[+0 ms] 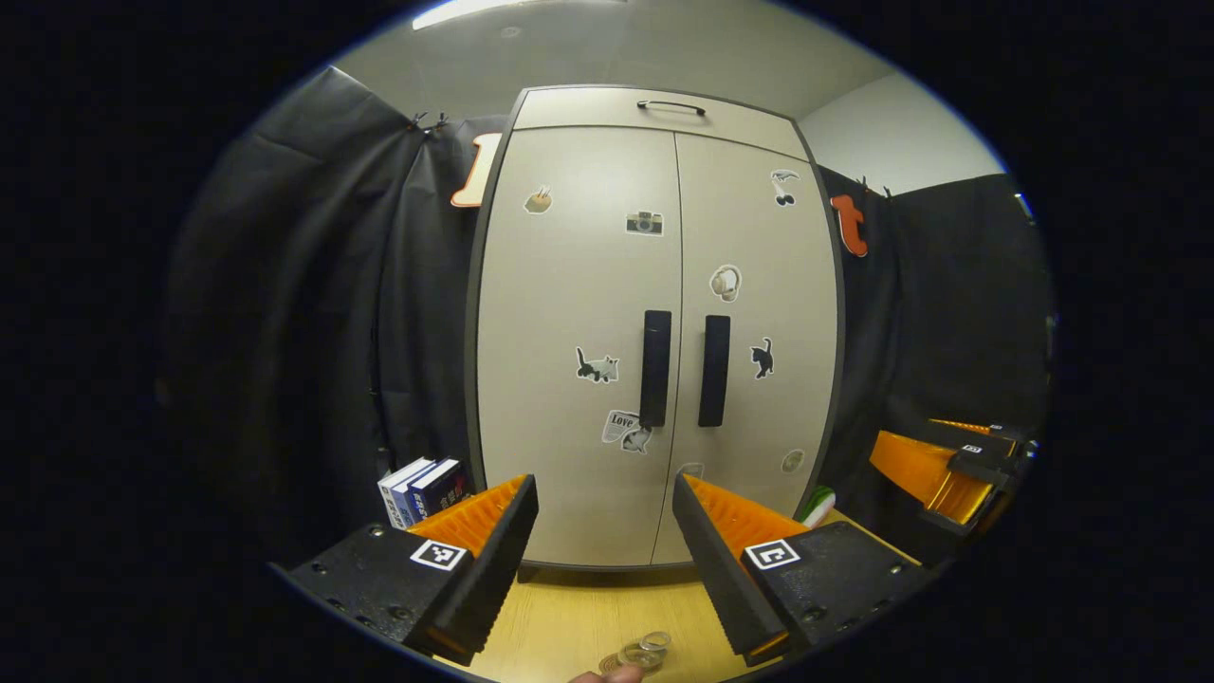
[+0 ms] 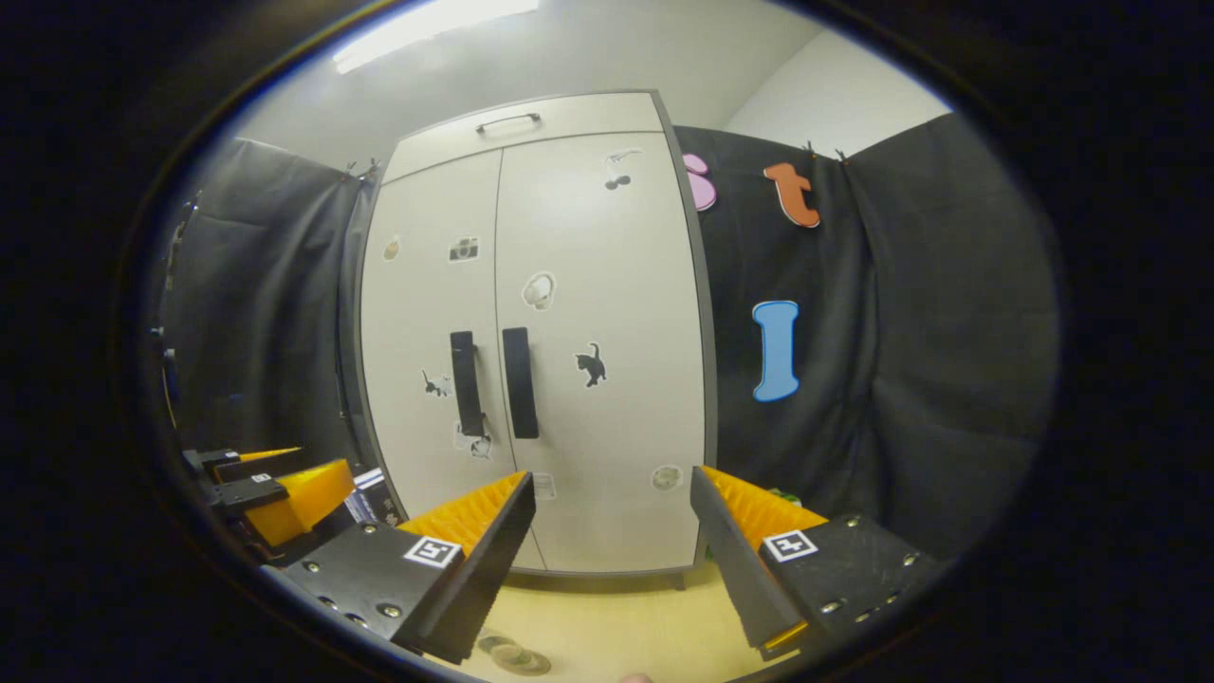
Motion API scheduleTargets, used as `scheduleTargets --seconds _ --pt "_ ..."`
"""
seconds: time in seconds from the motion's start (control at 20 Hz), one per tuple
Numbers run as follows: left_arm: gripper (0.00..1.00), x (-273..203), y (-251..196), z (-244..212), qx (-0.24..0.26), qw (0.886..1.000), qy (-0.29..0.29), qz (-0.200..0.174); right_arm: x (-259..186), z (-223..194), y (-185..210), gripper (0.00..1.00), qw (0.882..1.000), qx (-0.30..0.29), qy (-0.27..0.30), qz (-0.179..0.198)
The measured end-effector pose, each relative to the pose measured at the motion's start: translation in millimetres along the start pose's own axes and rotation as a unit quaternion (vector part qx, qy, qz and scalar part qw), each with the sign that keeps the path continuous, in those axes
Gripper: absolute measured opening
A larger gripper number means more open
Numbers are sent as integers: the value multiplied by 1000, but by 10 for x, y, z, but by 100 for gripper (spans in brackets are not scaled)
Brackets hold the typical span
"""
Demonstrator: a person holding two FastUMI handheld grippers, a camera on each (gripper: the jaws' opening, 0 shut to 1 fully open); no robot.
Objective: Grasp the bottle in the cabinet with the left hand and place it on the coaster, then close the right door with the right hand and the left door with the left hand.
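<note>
Jaws on both the left gripper (image 1: 604, 550) and the right gripper (image 2: 612, 545) stand wide apart, holding nothing. Both cabinet (image 1: 654, 323) doors are shut, so the bottle, presumably inside, is hidden and I cannot place it. Seemingly nothing is done yet. A clear coaster (image 1: 645, 651) lies on the pale wooden table (image 1: 588, 607); books (image 1: 422, 489) stand beside the cabinet, black cloth behind.

The pale cabinet (image 1: 654, 323) stood upright at twelve o'clock, its left door (image 1: 574, 341) and right door (image 1: 754, 323) both closed; the clear round coaster (image 1: 645, 650) lay flat at six o'clock
</note>
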State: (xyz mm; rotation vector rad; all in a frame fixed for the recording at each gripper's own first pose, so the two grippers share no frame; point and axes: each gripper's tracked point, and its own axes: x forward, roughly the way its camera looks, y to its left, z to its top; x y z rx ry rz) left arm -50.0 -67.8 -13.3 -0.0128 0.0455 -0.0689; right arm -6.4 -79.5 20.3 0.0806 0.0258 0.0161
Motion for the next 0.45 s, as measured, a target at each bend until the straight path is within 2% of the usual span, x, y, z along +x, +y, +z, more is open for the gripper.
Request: scheduleTargets --seconds 0.45 --pt "92 -124 76 -12 -6 1000 2 0 -148 48 23 100 1000 -7 -5 -1"
